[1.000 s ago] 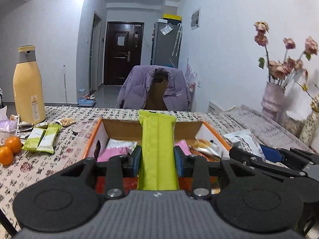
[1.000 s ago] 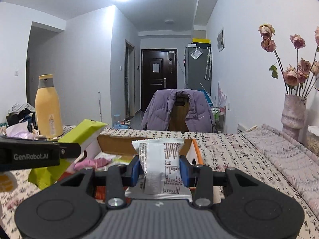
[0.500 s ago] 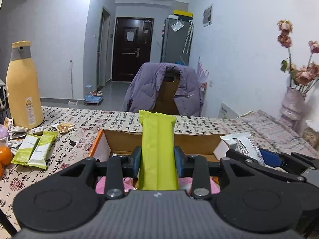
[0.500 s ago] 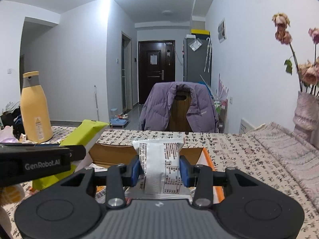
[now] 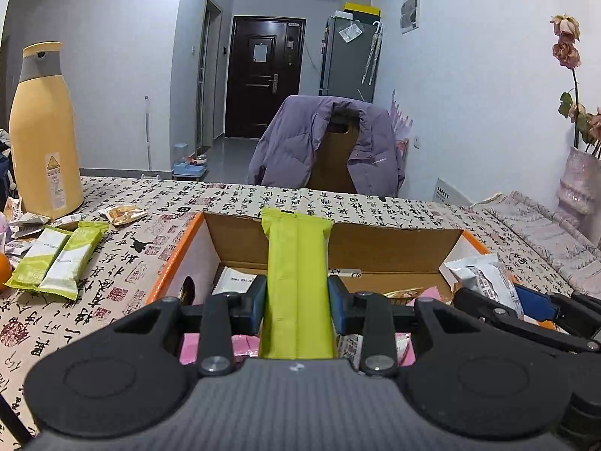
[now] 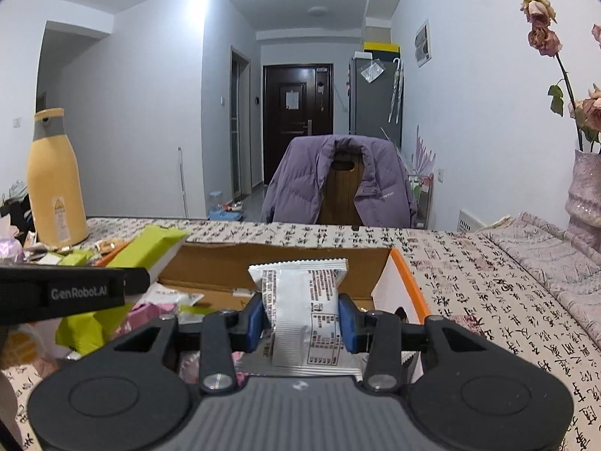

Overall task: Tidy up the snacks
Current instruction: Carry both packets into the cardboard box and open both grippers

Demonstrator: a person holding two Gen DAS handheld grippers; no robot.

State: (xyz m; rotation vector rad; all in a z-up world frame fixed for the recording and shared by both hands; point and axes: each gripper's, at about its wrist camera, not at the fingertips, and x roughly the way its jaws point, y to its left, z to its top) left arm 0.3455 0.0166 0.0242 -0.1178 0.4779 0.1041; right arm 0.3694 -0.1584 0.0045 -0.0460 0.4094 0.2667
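Green wrapper first: the lime snack bar [image 5: 296,282] stands clamped between the left gripper [image 5: 296,302]'s blue fingers [image 5: 258,302], pinched around its middle so the top sticks up well past the tips. The right gripper [image 6: 302,323] is clenched the same way on a white snack packet [image 6: 302,300], its crimped top clear above the pads. Both are poised over the open cardboard box [image 5: 394,248] on the counter [image 5: 124,263], which already holds pink and white packets. I'd judge this the carry-and-drop step. Next, each hand needs to lower its packet into a free patch of the box and let go, without the two grippers knocking together. How much room is left inside is hard to tell from here. More green bars [image 5: 56,259] wait on the counter to the left.
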